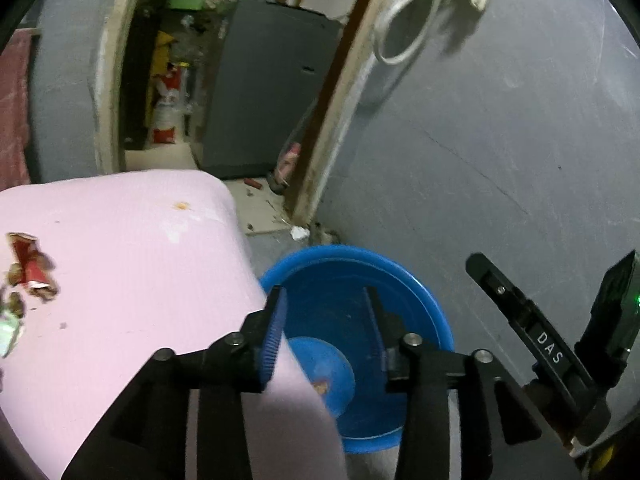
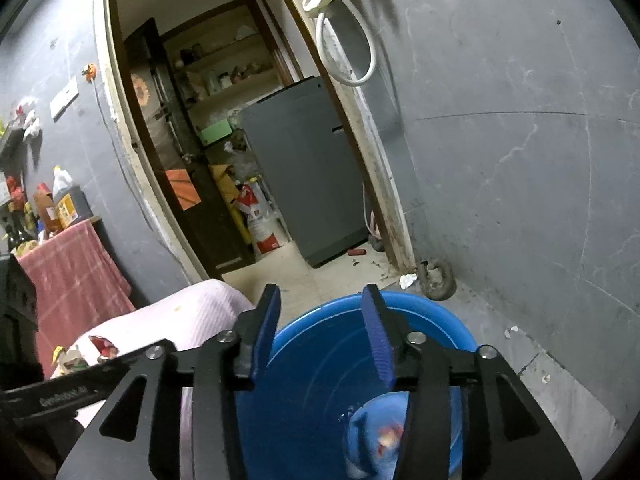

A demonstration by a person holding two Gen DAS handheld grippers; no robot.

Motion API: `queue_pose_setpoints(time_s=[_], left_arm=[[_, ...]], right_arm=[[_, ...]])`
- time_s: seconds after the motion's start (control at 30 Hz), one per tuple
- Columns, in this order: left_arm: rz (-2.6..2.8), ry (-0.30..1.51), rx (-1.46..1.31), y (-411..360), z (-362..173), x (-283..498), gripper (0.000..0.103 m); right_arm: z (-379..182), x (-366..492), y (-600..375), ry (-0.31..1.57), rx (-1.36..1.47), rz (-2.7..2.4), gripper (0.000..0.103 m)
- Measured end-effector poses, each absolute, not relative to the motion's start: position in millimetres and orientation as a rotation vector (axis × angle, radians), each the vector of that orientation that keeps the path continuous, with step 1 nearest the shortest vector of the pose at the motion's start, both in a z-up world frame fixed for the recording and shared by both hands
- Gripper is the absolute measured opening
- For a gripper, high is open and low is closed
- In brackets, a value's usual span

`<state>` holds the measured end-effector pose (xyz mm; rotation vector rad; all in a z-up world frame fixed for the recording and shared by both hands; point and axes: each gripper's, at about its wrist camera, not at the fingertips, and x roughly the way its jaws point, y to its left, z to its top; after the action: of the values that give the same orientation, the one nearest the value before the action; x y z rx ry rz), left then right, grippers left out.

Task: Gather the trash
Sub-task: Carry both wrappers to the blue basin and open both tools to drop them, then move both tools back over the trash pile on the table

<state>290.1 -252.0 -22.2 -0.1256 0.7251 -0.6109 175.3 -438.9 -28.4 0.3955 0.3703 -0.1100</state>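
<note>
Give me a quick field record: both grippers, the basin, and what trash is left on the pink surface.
left gripper: open, empty, above the basin's edge beside the pink surface
right gripper: open, empty, above the basin
blue basin: on the floor beside the pink surface, a small scrap of trash lying on its bottom
pink surface: torn red wrapper and other scraps near its left edge
floor: crumpled white paper by the door frame
</note>
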Motion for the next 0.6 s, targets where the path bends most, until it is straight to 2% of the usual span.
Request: queue_pose_setpoints(time_s=[0.17, 0.2, 0.23, 0.3, 0.37, 0.47, 0.5, 0.6], left_arm=[[-0.53, 0.613, -0.156, -223.8, -2.9, 274.8, 0.059], [-0.513, 0.589, -0.161, -217.1, 1.7, 271.8, 0.065], [-0.498, 0.568, -0.166, -211.4, 6.7, 268.2, 0.069], [-0.468, 0.522, -0.173, -197.9, 16.3, 262.5, 0.084], [-0.438, 0.473, -0.173, -183.7, 25.4, 254.6, 0.089], [-0.381, 0.415, -0.155, -163.9, 35.3, 242.6, 0.1], [-0.359, 0.394, -0.151, -158.2, 37.9, 238.8, 0.101], [-0.298, 0.337, -0.133, -137.0, 44.0, 223.9, 0.101]], right_arm=[[-20.5, 174.6, -429.2, 0.332, 0.373, -0.099, 0.053], [-17.6, 173.9, -426.2, 0.317, 0.362, -0.092, 0.059], [-15.4, 173.8, -423.2, 0.307, 0.355, -0.088, 0.07], [-10.2, 171.6, -415.4, 0.276, 0.337, -0.077, 0.083], [-4.1, 168.4, -406.4, 0.236, 0.319, -0.062, 0.086], [3.2, 165.6, -394.0, 0.189, 0.29, -0.043, 0.099], [5.7, 163.9, -389.1, 0.169, 0.284, -0.032, 0.103], [15.2, 160.1, -373.1, 0.113, 0.267, 0.013, 0.103]])
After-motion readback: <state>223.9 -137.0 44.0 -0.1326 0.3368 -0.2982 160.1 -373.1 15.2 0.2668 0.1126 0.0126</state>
